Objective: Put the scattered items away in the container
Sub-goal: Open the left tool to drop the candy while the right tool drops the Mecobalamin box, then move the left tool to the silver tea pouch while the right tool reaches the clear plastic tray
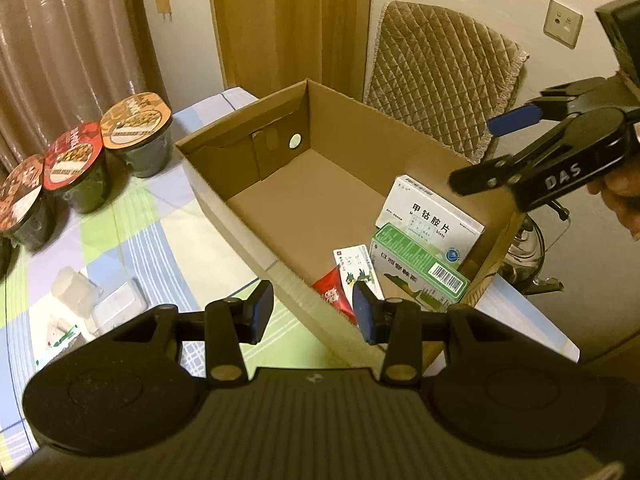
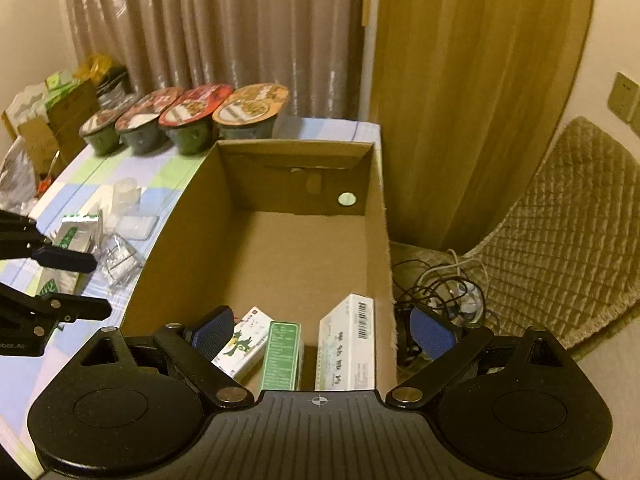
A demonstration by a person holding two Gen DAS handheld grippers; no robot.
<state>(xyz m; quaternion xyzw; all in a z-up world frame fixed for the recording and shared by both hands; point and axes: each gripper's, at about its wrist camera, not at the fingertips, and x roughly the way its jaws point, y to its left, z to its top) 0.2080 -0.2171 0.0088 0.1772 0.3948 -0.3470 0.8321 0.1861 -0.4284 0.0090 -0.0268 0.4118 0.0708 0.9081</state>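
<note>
An open cardboard box (image 1: 240, 224) (image 2: 180, 256) stands on the checked tablecloth. Its near end holds a white medicine box (image 1: 430, 216) (image 2: 348, 344), a green box (image 1: 416, 268) (image 2: 282, 356), a small white carton with a green dragon (image 1: 358, 268) (image 2: 244, 340) and a red packet (image 1: 334, 294). My left gripper (image 1: 312, 312) (image 2: 80, 284) is open and empty, just outside the box's left wall. My right gripper (image 2: 322, 332) (image 1: 488, 152) is open wide and empty above the box's near end. Sachets (image 2: 76, 232) and clear plastic pieces (image 2: 124, 196) (image 1: 76, 292) lie left of the box.
Several instant noodle cups (image 1: 136, 136) (image 2: 252, 112) line the table's far left side. A quilted chair (image 1: 444, 80) (image 2: 560, 232) with tangled cables (image 2: 440, 288) stands right of the box. Curtains hang behind. Bags and cartons (image 2: 60, 108) crowd the far left corner.
</note>
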